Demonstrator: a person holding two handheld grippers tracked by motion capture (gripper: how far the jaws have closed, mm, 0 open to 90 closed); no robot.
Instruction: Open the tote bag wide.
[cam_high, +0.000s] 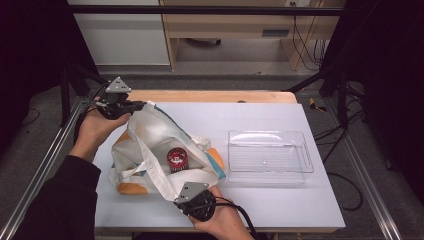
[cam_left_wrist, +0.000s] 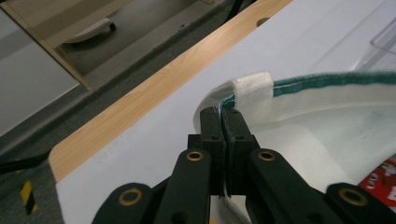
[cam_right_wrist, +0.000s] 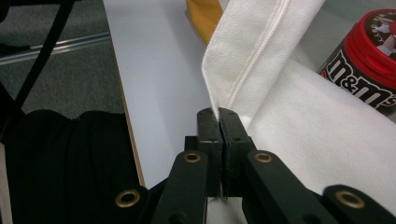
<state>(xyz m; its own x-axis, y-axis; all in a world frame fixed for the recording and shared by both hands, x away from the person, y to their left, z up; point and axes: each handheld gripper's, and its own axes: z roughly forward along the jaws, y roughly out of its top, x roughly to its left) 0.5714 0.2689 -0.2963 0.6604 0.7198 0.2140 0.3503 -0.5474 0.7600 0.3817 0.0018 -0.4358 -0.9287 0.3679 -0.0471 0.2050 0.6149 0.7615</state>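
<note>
- White cloth bag (cam_high: 155, 150) lying on the left half of the white bench (cam_high: 280, 200), mouth held apart.
- Left tool (cam_left_wrist: 222, 116) pressed together, pinching the bag's far rim at the teal-edged hem.
- Right tool (cam_right_wrist: 218, 116) pressed together, pinching the near white rim.
- Red-lidded candy jar (cam_high: 176, 159) inside the bag.
- Clear plastic tray (cam_high: 270, 156) to the right, apart.

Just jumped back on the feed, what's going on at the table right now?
A person is holding a white tote bag open with two grippers. The left gripper is shut on the bag's rim at the far side, and the right gripper is shut on its fabric at the near edge. A red-lidded candy jar sits inside the bag. A clear plastic tray stands empty to the right of the bag.
</note>
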